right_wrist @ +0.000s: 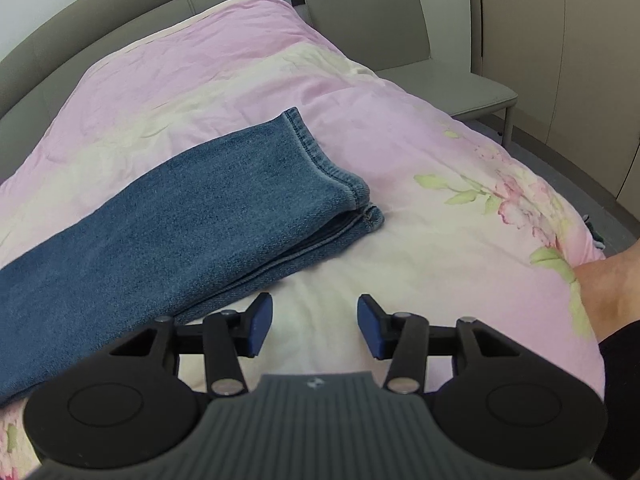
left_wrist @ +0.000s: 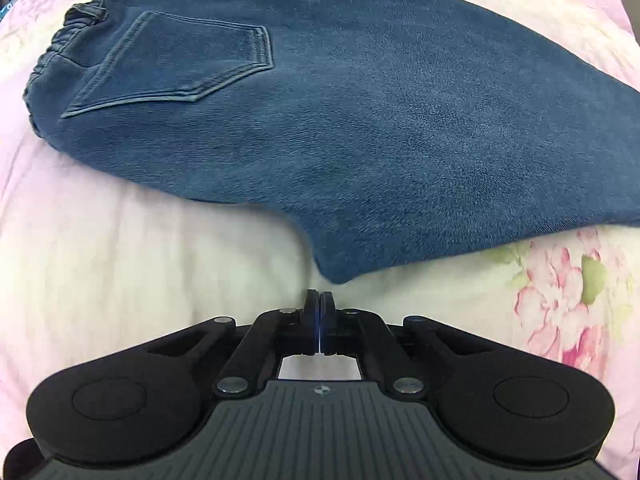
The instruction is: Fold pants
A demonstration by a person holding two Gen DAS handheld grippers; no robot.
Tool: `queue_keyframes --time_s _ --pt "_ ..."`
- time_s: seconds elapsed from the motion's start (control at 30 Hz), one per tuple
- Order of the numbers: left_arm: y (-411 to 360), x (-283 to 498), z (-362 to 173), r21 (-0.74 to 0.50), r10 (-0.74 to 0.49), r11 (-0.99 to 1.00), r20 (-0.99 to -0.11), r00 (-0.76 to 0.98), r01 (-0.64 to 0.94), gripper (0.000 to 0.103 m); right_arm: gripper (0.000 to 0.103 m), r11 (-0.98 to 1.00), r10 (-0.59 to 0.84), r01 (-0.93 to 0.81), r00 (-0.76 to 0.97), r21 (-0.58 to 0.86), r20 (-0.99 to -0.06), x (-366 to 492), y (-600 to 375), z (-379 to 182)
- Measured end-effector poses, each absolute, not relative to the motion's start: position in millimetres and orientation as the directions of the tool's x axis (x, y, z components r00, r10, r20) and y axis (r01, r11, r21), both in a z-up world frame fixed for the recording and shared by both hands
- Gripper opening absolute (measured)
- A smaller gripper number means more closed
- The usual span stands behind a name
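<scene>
Blue jeans (left_wrist: 360, 120) lie flat on the bed, folded lengthwise with one leg on the other. The left wrist view shows the seat, a back pocket (left_wrist: 176, 64) and the elastic waistband (left_wrist: 52, 52) at the far left. My left gripper (left_wrist: 319, 300) is shut and empty, just short of the crotch corner (left_wrist: 340, 272). The right wrist view shows the stacked legs (right_wrist: 160, 232) and their hems (right_wrist: 332, 168). My right gripper (right_wrist: 314, 320) is open and empty over the quilt, just right of the legs' near edge.
The bed carries a pink and cream floral quilt (right_wrist: 460, 220). A grey headboard (right_wrist: 100, 28) runs along the back left. A grey chair (right_wrist: 400, 40) stands beyond the bed's far right. A person's forearm (right_wrist: 612, 292) shows at the right edge.
</scene>
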State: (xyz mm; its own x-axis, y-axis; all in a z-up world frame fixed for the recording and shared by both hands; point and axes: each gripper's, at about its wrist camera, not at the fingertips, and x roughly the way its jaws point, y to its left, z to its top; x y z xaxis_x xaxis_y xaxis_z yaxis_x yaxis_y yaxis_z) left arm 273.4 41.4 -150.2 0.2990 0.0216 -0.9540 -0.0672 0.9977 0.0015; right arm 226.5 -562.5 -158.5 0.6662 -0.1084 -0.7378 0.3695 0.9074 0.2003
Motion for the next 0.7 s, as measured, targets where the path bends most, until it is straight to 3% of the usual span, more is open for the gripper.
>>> queue_keyframes --time_s 0.13,0.4,0.7 --pt "42 260 -126 -0.015 -0.01 1.0 -0.94 0.34 -0.012 0.006 0.057 0.881 -0.067 0.376 0.7 0.287 -0.711 228 -574 -153" --pt "-10 283 -90 -0.04 -0.09 0.991 -0.905 0.416 0.127 0.012 0.057 0.767 -0.026 0.466 0.71 0.441 -0.704 250 -613 -158" --pt "-86 338 -92 -0.076 -0.19 0.963 -0.876 0.444 0.26 0.017 0.062 0.636 0.059 0.529 0.693 0.562 -0.719 279 -653 -190"
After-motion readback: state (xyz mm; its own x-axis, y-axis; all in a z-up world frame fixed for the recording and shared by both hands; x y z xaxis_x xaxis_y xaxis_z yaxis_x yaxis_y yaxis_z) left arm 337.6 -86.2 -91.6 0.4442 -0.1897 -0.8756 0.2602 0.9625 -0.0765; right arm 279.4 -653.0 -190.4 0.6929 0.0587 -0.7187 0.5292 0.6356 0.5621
